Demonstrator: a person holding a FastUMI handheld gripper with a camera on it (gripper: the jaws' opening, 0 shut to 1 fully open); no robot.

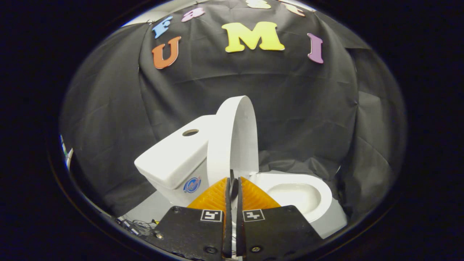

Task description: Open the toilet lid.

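The toilet (293, 194) sits in the lower middle of the frame, glossy white and smooth, its oval bowl opening toward the lower right. The lid (233, 139) stands raised, close to upright, a thin rounded shell seen nearly edge-on, with its curved rim toward the upper middle and its pale inner face turned toward the bowl. Left of it, the tank (174, 159) is a blocky white box with rounded corners, a round hole in its top and a small round sticker low on its side; the print on it is too small to make out.

At the bottom centre the gripper (232, 186) reaches toward the foot of the lid. Its jaws are drawn nearly together, with a narrow dark slit between them, and their ribbed pads meet right at the lid's lower edge. Whether they pinch that edge or simply sit in front of it I cannot tell, since the jaws cover the spot.

Wrinkled black cloth (308, 108) hangs behind everything. A tangle of thin cables (136, 226) lies on the pale surface (150, 210) at the lower left, partly cut off.
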